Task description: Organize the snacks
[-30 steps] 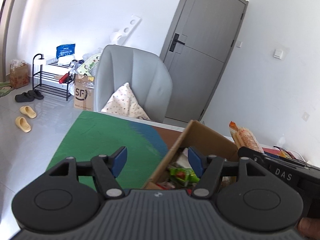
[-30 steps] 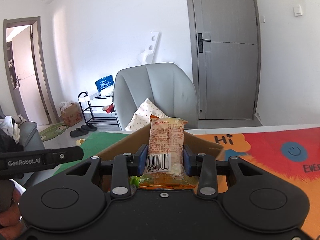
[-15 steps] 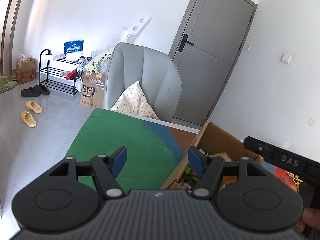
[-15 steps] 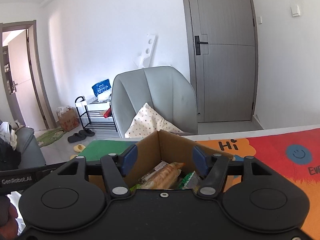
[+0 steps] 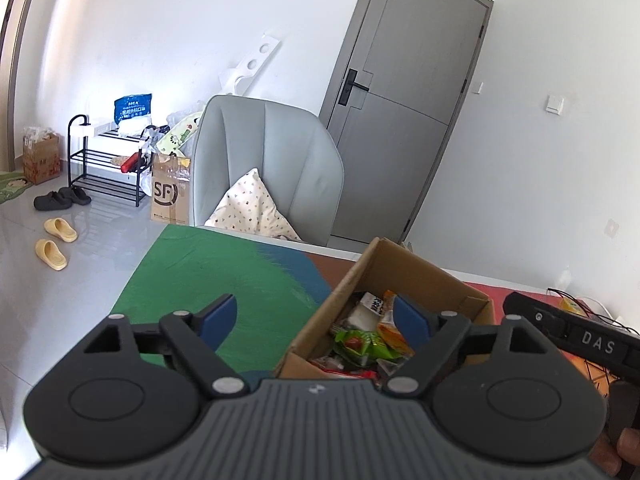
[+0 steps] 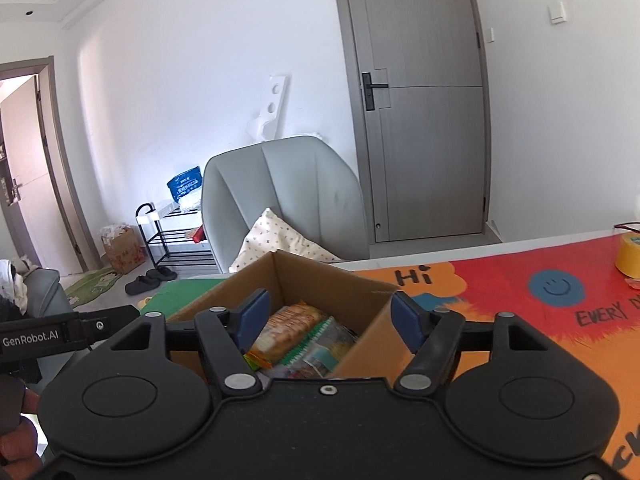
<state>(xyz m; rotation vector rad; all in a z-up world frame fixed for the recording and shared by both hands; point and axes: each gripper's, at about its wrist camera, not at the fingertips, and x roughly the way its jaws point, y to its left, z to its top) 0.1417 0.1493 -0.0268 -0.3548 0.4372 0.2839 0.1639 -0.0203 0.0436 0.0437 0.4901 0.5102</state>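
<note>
An open cardboard box stands on the coloured table mat and holds several snack packets. An orange biscuit packet lies inside on top, beside a green-edged packet. In the left wrist view a green packet and an orange one show in the box. My right gripper is open and empty just above the box's near side. My left gripper is open and empty, straddling the box's left wall.
A grey chair with a patterned pillow stands behind the table. A yellow tape roll sits at the right on the red mat. A shoe rack, an SF carton and slippers are on the floor at left.
My right gripper opened and let go of the orange biscuit packet, which now lies in the box. The gripper has drawn back slightly. My left gripper shifted a little and stays open.
</note>
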